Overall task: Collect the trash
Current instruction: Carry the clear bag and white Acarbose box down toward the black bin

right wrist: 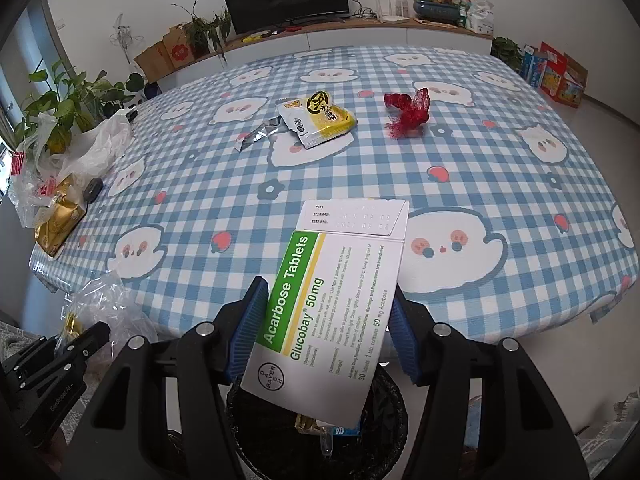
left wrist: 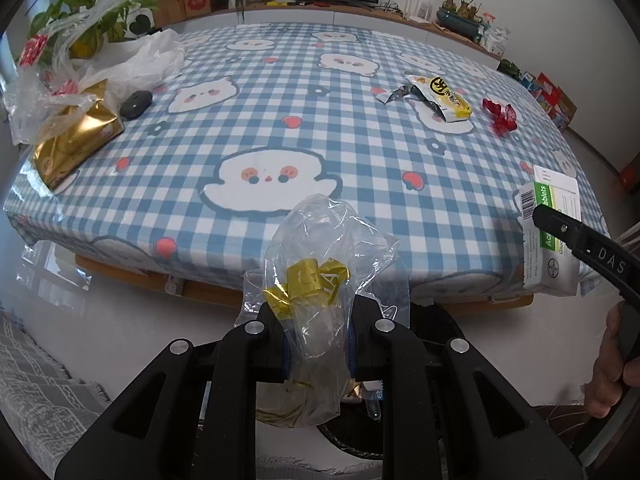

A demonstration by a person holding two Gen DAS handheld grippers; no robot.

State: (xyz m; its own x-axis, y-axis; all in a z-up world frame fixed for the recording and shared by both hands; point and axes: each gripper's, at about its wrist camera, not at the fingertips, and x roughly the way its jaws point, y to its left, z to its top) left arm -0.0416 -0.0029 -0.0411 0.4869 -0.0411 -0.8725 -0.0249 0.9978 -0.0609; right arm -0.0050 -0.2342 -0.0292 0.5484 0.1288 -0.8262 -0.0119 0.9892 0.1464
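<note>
Left tool point(left wrist: 316, 344) pinches a clear wrapper point(left wrist: 320, 264); right tool point(right wrist: 324, 336) grips the tablet box point(right wrist: 332, 304)

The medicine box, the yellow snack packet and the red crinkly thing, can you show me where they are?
medicine box point(right wrist: 328, 304), right wrist view, on its white printed face between the blue pads.
yellow snack packet point(right wrist: 324, 120), right wrist view, on its yellow front.
red crinkly wrapper point(right wrist: 408, 110), right wrist view, on its bunched middle.
</note>
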